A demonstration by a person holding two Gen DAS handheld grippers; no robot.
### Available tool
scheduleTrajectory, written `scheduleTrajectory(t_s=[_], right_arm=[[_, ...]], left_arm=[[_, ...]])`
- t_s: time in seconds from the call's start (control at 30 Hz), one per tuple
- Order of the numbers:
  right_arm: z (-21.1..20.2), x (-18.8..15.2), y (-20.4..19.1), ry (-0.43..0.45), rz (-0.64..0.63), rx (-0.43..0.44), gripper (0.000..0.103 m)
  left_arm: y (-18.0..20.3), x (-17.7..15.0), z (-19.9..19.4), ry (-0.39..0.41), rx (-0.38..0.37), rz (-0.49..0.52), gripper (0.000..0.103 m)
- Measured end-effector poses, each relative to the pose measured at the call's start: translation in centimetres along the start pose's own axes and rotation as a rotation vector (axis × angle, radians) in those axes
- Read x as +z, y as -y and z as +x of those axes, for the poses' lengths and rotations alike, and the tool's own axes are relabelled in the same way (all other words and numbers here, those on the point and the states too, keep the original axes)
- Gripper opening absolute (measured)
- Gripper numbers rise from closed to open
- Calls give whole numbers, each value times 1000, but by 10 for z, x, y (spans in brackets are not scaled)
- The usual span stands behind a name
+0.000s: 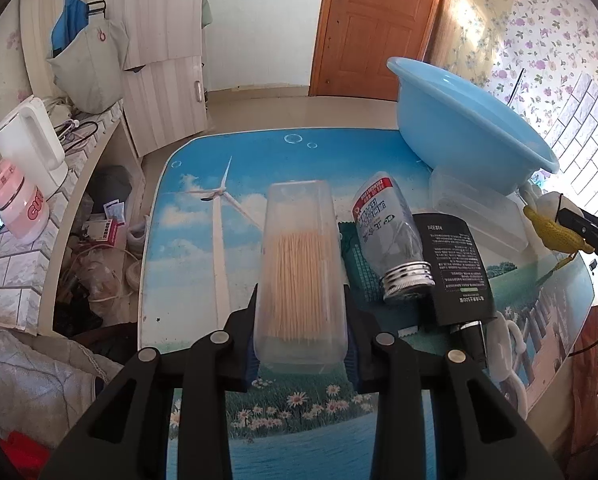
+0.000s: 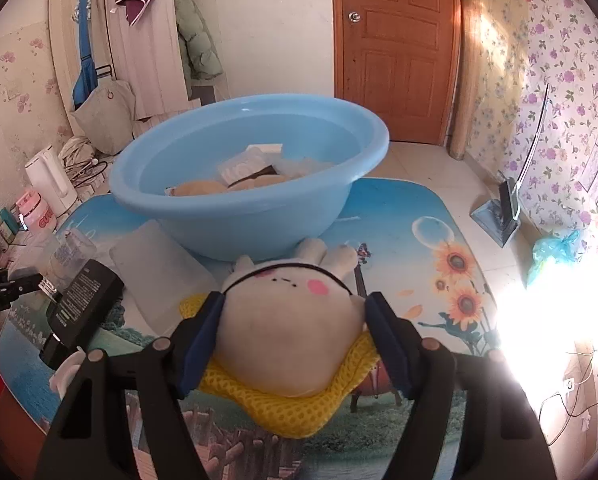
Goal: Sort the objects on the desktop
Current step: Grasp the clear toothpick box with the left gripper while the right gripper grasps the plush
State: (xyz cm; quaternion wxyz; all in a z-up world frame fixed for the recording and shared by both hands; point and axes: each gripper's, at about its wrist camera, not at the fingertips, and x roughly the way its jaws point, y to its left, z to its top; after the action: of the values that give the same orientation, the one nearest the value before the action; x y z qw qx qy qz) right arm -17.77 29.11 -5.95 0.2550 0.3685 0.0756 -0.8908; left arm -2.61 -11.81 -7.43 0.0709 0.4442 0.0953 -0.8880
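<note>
On the worktop (image 1: pixel 203 240), with its printed windmill scene, both claws are busy at once. The left claw (image 1: pixel 301 316) is clenched on a clear plastic box of toothpicks (image 1: pixel 301 264), gripped low at its near end so the long body points away toward twelve o'clock, which looks like a hold meant for carrying it level. The right claw (image 2: pixel 295 328) straddles a white plush rabbit (image 2: pixel 291 320) lying on its back on a yellow mesh cloth (image 2: pixel 295 408); its blue pads (image 2: pixel 205 332) rest against the soft sides, though I cannot tell how firmly they press, so the grip looks only half made. Straight ahead of the rabbit at twelve o'clock sits the blue basin (image 2: pixel 235 216), which already holds some packets, and I judge it the place where sorted things go. To the right of the toothpick box, at about two o'clock, lie a tipped glass bottle with a metal cap (image 1: pixel 391 240) and a black pouch (image 1: pixel 457 268), with a frosted plastic container (image 1: pixel 479 216) beyond them, all still waiting on the worktop.
</note>
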Motion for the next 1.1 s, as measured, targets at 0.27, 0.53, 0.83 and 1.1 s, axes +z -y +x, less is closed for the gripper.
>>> scheduleTrajectory(t_s=[0.27, 0.53, 0.83, 1.1], right_arm=[[-25, -4, -2, 18, -4, 29, 71], [-12, -20, -8, -58, -31, 44, 79], [-8, -23, -20, -62, -107, 13, 89], [-14, -22, -17, -30, -99, 34, 74]], left_arm=[[5, -8, -6, -11, 20, 21, 32], [6, -9, 9, -25, 34, 15, 32], [4, -5, 14, -7, 30, 2, 31], [4, -1, -3, 39, 26, -1, 31]])
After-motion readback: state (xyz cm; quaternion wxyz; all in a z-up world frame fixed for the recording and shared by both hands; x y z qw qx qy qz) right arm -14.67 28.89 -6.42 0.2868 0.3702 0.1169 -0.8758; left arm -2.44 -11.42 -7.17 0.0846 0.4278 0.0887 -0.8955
